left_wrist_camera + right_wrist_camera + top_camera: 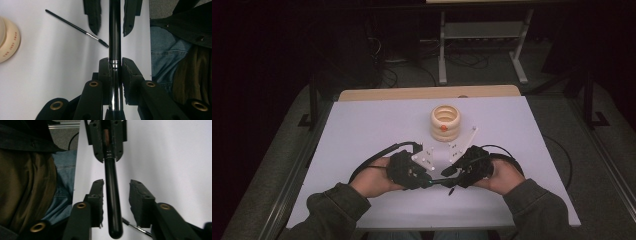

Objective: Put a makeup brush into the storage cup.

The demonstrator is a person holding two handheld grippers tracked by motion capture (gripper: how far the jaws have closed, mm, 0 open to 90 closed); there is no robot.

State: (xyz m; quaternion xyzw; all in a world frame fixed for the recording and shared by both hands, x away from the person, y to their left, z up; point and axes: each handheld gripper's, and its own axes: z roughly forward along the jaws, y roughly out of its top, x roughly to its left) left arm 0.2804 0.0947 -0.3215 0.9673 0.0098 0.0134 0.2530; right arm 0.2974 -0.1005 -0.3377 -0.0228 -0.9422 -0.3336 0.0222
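Hands are coming together low over the white table (362, 130), and I am working on a long, shiny black tube with a thin silver ring (114, 32). My left claw (115, 65) is pinching the tube tight at the silver ring, with both pads pressed on it. My right claw (116, 187) is spread around the far end of the tube, and its pads are not touching it yet; there is a gap on each side.

To do this well, I am keeping the left claw very still and sliding the right claw so the tube sits in the middle before squeezing. A pull should go straight along the tube, I think, not sideways.

Just beside the right claw, a thin black brush wand with a bristly tip (77, 28) is lying flat on the table. Farther off, a cream ring-shaped stack (445, 122) is sitting.
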